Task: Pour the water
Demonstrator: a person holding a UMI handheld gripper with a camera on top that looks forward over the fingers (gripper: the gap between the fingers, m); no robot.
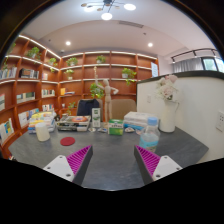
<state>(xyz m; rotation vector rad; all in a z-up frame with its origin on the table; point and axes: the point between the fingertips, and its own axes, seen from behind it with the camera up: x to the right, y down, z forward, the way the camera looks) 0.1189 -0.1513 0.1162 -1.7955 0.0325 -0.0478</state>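
Observation:
My gripper (112, 162) hangs above the grey table (110, 150), its two magenta pads (78, 158) spread wide with nothing between them: it is open. Beyond the right finger, near the table's right side, stands a clear plastic water bottle with a blue label (150, 134). Farther off to the left stands a white cup (42, 131), with a small red coaster-like disc (67, 141) lying on the table beside it. Both lie well ahead of the fingertips.
A green box (116, 128), a white vase of flowers (167, 112), stacked books and boxes (72, 123) crowd the table's far side. Wooden shelves (30, 85) line the walls behind. Bare tabletop lies just ahead of the fingers.

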